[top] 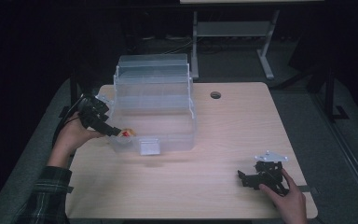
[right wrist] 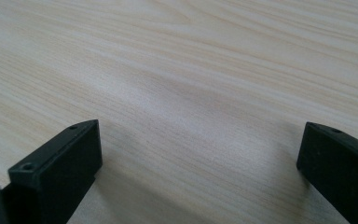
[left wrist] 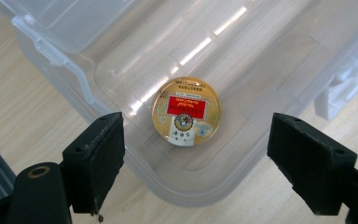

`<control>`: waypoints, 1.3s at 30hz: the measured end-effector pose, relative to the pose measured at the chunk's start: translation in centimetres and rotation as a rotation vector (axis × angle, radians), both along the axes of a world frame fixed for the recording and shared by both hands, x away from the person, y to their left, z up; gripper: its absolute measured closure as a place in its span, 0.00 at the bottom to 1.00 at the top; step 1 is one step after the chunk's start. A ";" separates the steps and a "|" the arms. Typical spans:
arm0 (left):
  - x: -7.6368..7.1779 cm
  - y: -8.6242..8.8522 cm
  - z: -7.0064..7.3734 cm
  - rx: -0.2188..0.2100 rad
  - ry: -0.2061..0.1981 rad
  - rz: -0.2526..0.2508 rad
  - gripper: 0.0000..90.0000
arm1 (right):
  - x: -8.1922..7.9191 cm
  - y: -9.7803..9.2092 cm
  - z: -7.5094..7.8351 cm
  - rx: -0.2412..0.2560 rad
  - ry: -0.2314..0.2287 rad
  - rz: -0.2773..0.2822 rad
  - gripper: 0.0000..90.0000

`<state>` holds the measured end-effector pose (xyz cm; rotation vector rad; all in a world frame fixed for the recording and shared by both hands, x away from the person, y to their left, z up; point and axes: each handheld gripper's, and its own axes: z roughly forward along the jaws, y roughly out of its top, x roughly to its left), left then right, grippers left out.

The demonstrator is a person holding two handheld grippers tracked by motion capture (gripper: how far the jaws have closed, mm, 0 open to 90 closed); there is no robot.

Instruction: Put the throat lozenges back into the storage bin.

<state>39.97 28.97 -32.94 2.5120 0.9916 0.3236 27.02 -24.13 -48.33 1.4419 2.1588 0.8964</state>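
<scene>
A clear plastic storage box (top: 154, 105) stands open on the wooden table, its lid raised at the back. Inside its front left corner lies a small round gold tin (left wrist: 186, 111) with a red label, flat on the box floor; from above the tin (top: 127, 133) is a small red and gold spot. My left gripper (left wrist: 193, 161) hovers over that corner, open, jaws wide on either side of the tin and above the box rim. My right gripper (top: 248, 178) rests low at the table's front right, open, with bare wood between its jaws (right wrist: 200, 163).
The box's white front latch (top: 149, 146) hangs at its near wall. A round cable hole (top: 215, 95) sits in the table behind the box. A grey desk frame (top: 233, 32) stands on the floor beyond the table.
</scene>
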 end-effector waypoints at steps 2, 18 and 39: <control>-0.4 0.1 0.2 -0.011 -0.008 0.005 0.20 | 0.0 0.0 0.0 0.000 0.000 0.000 0.00; -3.8 1.2 0.3 -0.070 -0.074 0.018 0.20 | 0.0 0.0 0.0 -0.002 -0.002 0.001 0.00; -9.0 0.6 -3.7 -0.131 -0.119 0.020 0.20 | 0.0 0.0 0.0 0.000 0.000 0.000 0.00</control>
